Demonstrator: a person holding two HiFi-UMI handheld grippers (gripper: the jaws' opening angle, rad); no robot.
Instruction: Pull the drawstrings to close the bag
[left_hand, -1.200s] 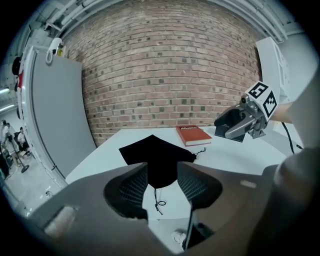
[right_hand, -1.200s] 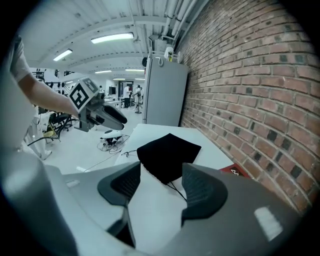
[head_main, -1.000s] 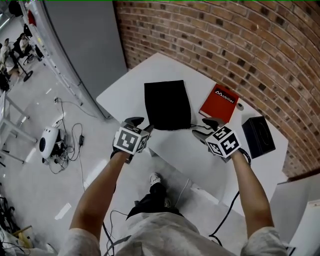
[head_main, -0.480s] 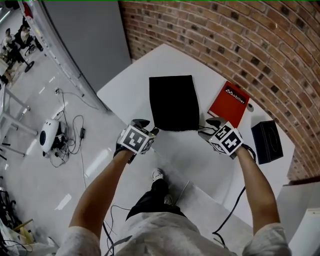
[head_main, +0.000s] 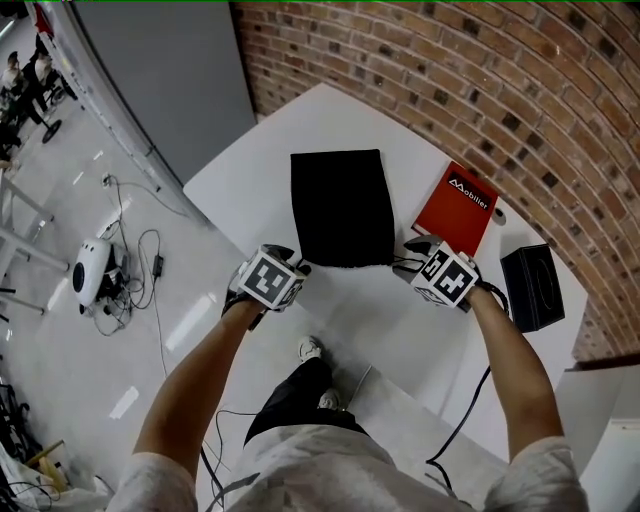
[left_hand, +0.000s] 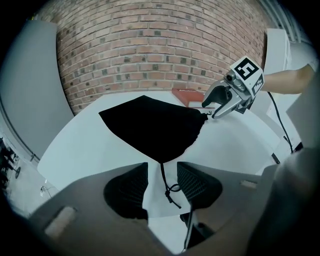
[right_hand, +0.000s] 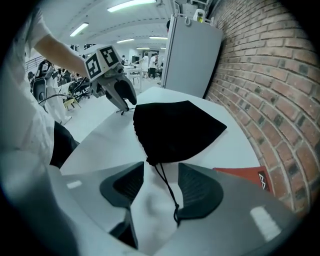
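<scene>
Black bag (head_main: 342, 208) lies flat on white worktop (head_main: 400, 310), mouth along the near edge. At its near-left corner, left claw (left_hand: 161, 175) is spread; knotted left drawstring (left_hand: 167, 186) lies loose between the jaws. At the near-right corner, right claw (right_hand: 161, 176) is spread, with right drawstring (right_hand: 169, 190) running between the jaws, unpinched. Red book (head_main: 456, 208) sits right of bag.

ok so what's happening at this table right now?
A person holds a two-jaw gripper in each hand at the near edge of a flat black fabric drawstring bag on a white table. The left gripper has its jaws apart, with the bag's knotted black cord lying between them. The right gripper is the same around the other cord. Neither cord is clamped. A red booklet and a black box sit aside.
</scene>
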